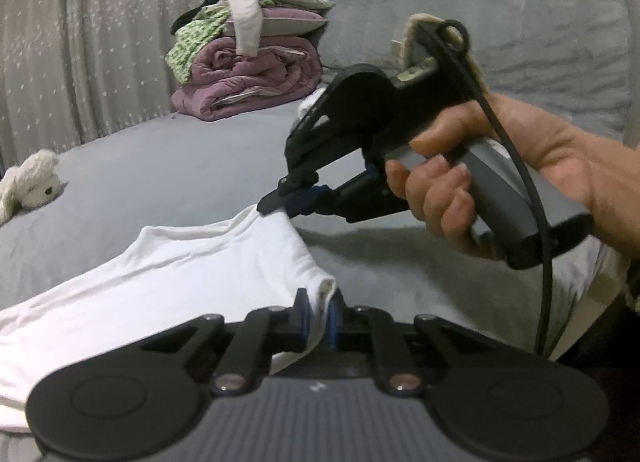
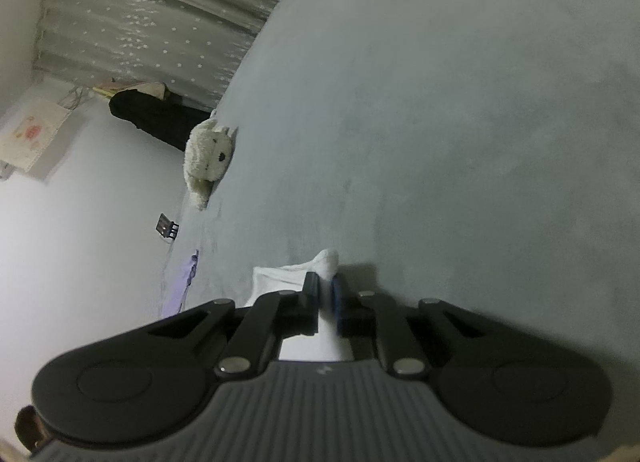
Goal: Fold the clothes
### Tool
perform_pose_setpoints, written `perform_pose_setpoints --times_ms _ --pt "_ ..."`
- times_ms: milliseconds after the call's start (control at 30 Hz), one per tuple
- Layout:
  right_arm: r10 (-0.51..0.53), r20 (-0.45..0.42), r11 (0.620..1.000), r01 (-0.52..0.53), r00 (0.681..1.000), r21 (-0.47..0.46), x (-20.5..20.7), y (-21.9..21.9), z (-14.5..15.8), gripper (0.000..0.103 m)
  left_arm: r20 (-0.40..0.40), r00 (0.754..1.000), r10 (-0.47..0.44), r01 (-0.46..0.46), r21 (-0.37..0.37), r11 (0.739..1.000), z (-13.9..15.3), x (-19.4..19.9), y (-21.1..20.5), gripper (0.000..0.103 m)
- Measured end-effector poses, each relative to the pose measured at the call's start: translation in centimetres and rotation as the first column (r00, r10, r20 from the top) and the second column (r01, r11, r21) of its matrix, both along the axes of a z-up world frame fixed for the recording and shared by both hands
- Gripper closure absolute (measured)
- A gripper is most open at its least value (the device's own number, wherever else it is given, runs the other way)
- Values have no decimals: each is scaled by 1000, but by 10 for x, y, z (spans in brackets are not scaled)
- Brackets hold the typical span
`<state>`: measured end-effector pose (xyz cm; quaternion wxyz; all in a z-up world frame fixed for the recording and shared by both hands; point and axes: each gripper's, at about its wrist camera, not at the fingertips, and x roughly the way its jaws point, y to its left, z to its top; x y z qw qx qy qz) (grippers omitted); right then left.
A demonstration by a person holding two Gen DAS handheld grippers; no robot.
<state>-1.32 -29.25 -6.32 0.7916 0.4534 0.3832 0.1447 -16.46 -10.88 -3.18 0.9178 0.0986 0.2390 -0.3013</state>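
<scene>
A white T-shirt point(image 1: 168, 278) hangs stretched above the grey bed sheet point(image 1: 168, 166), held by both grippers. My left gripper point(image 1: 319, 312) is shut on a bunched corner of it at the bottom centre of the left wrist view. My right gripper point(image 1: 276, 204), held in a hand point(image 1: 520, 178), is shut on another edge of the shirt farther ahead. In the right wrist view the right gripper point(image 2: 326, 288) pinches a white fold of the T-shirt point(image 2: 280, 278), and most of the cloth is hidden under the gripper.
A pile of folded purple quilts and loose clothes point(image 1: 248, 54) stands at the back of the bed. A white plush toy point(image 1: 34, 182) lies at the left edge of the bed point(image 2: 440, 142). Grey starred curtains point(image 1: 80, 42) hang behind. A black cable point(image 1: 532, 190) trails from the right gripper.
</scene>
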Motion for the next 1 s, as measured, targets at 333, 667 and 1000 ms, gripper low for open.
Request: perform_pose_setpoints --times_ms 333,667,1000 --pt "44 63 999 -45 997 3 16 33 21 93 -31 995 97 -101 -164 981 10 6 34 96" --pt "102 114 994 -107 988 36 33 71 31 93 -109 977 184 -209 -308 928 14 18 90 96" --pt "164 164 980 -180 973 82 42 110 29 93 -184 938 296 -345 -389 854 8 28 149 96"
